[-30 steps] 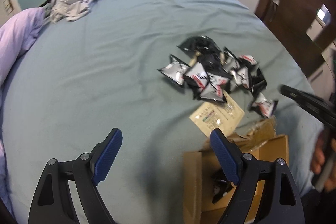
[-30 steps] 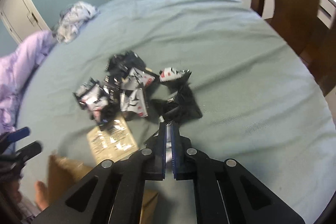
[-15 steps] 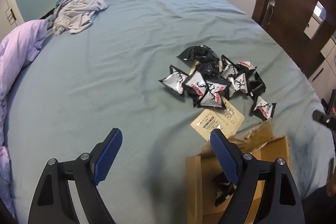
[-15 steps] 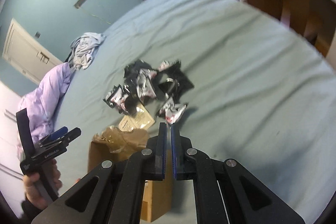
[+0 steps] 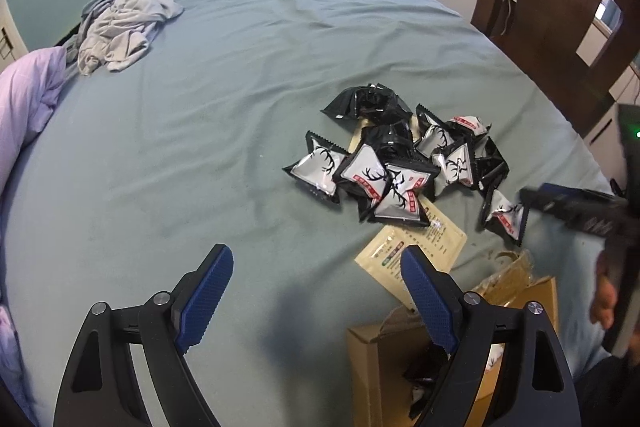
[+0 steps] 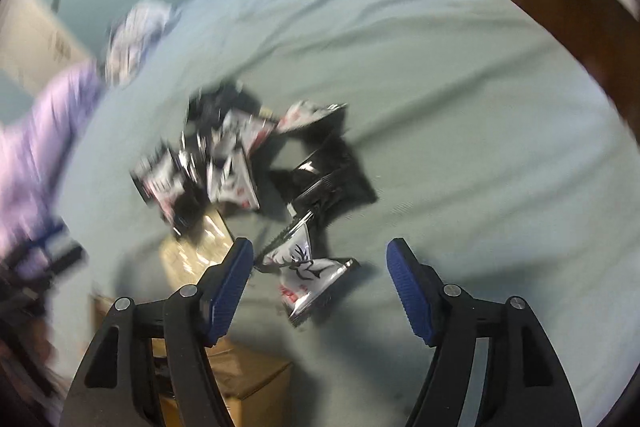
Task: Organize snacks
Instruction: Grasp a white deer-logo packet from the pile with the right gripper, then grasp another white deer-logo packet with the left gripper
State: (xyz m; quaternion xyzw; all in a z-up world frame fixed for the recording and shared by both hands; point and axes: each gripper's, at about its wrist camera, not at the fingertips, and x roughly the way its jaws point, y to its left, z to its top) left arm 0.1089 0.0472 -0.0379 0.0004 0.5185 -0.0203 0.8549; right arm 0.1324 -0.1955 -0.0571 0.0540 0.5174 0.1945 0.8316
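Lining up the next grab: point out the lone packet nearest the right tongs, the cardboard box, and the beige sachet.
Lone packet (image 6: 304, 267): right wrist view, on its white antler-printed face.
Box (image 5: 372, 359): left wrist view, on its left flap.
Beige sachet (image 5: 436, 239): left wrist view, on its printed face.

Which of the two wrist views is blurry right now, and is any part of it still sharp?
Right wrist view: motion-blurred across the bed and the snack pile; only the right gripper and the nearest snack packet stay fairly crisp. Left wrist view: sharp, with fisheye bending at the edges and the left gripper casting a soft shadow.
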